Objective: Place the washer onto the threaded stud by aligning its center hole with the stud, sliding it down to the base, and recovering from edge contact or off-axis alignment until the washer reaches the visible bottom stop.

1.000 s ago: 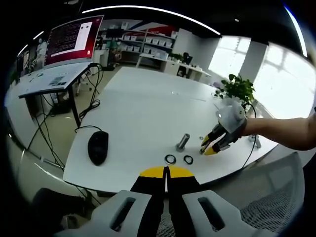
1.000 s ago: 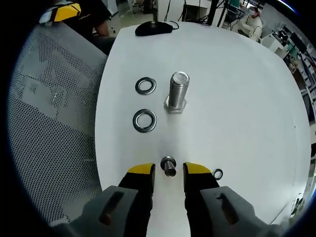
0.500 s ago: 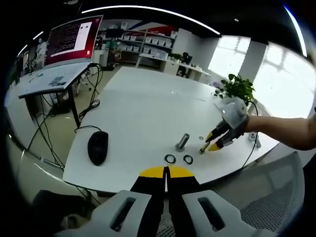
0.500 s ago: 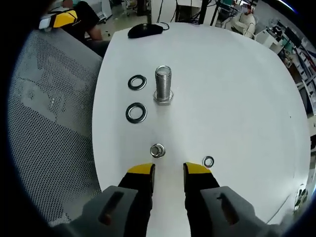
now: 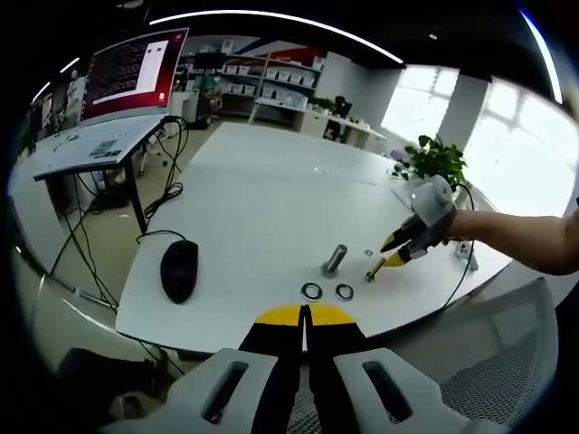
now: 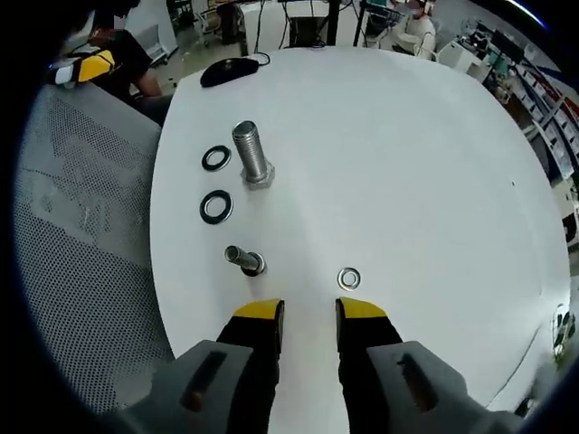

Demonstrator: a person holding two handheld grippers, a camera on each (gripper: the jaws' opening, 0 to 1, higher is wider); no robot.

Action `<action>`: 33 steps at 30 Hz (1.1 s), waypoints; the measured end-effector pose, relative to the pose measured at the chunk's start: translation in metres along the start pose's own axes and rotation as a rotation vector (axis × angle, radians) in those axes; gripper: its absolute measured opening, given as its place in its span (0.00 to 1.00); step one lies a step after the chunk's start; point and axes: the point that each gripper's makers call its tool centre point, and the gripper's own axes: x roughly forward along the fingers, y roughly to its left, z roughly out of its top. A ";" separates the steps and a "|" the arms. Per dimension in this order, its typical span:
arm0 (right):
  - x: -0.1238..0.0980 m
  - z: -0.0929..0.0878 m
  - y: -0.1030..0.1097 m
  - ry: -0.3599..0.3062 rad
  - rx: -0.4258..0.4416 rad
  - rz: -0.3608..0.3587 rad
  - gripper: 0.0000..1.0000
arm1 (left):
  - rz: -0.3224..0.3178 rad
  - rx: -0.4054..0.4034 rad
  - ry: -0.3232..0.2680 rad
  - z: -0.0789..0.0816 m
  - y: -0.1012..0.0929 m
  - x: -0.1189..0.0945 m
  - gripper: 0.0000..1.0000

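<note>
Right gripper view: wide bare table [image 6: 416, 163] is lying open across the centre and right of frame. Obstacles are clustering left of centre: upright large bolt [image 6: 252, 155], two washers [image 6: 216, 158] [image 6: 215, 207] just left of it, small bolt [image 6: 243, 259] lying below them. A small washer [image 6: 348, 278] is sitting just above the right gripper [image 6: 308, 312] tips. Mesh chair [image 6: 81, 217] is crowding the table's left edge.

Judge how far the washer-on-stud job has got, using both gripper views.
Done: nothing; the large stud stands bare. In hand: nothing; the right gripper is open and empty, the left gripper shut off the table edge. Left: fit any washer: two dark washers and a small washer lie flat.
</note>
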 end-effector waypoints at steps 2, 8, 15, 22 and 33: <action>0.001 0.000 -0.003 -0.005 0.012 -0.009 0.25 | 0.000 0.000 0.000 0.000 0.000 0.000 0.00; 0.005 0.000 -0.010 -0.027 0.027 -0.034 0.25 | 0.002 0.000 0.001 -0.001 -0.001 0.000 0.00; 0.009 0.000 -0.015 -0.055 0.079 -0.038 0.26 | 0.003 -0.001 0.003 -0.001 -0.002 0.000 0.00; 0.018 0.004 -0.035 -0.106 0.178 -0.046 0.27 | 0.004 0.001 0.006 -0.001 -0.002 0.000 0.00; 0.033 0.005 -0.037 -0.097 0.190 -0.036 0.26 | 0.006 -0.002 0.006 -0.002 0.003 0.001 0.00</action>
